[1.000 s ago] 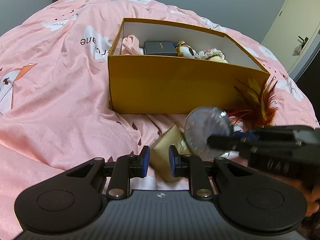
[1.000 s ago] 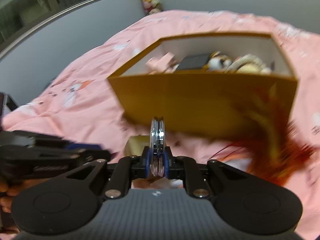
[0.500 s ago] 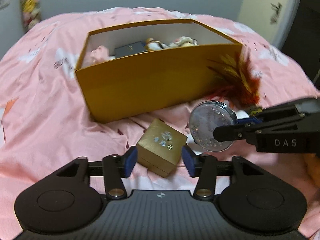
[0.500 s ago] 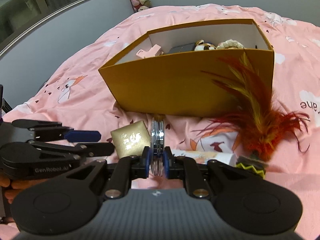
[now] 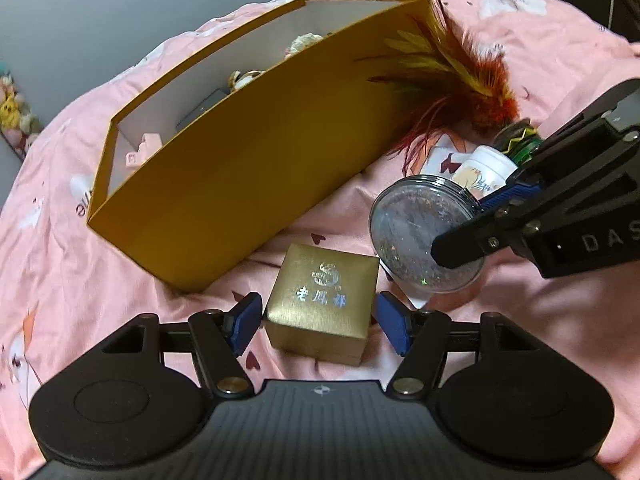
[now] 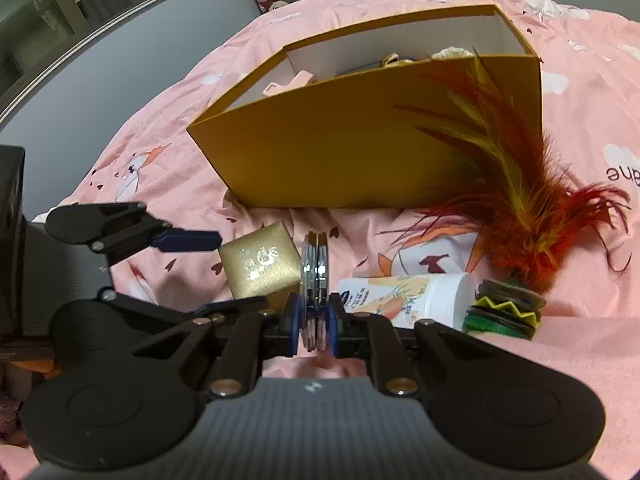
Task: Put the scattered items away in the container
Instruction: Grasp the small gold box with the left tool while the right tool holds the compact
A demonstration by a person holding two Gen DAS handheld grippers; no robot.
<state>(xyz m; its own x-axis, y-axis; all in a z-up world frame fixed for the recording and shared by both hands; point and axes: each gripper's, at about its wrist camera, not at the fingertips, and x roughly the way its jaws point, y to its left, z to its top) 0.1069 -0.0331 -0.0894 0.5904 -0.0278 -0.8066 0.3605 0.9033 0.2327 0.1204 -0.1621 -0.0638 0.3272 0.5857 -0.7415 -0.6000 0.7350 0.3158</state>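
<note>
The left gripper point(image 5: 318, 322) is down over the small gold box point(image 5: 324, 300), and its jaws have just been opening: the blue pads now stand wide on either side of the box, close to it but not pressing, so that one is lined up and not yet gripped. Beside it, the right gripper point(image 6: 314, 320) is clamped narrow on a round clear disc case point(image 6: 315, 276), held on edge just above the pink bedspread point(image 5: 60, 280).

Over to the yellow cardboard box point(image 5: 248, 184), the container for all this, sitting on the bed just behind both grippers. Several things already lie inside it (something pink at one end, a dark flat item, some pale knitted pieces, hard to make out more), so the tidying looks well under way.

What is left outside: the gold box, the disc case in the right gripper, a feather toy point(image 6: 516, 216) leaning against the container's front wall, a white tube point(image 6: 404, 296) lying on its side, and a stack of green and dark zigzag-edged pieces point(image 6: 506, 308) next to it. By this reckoning, five things remain.
</note>
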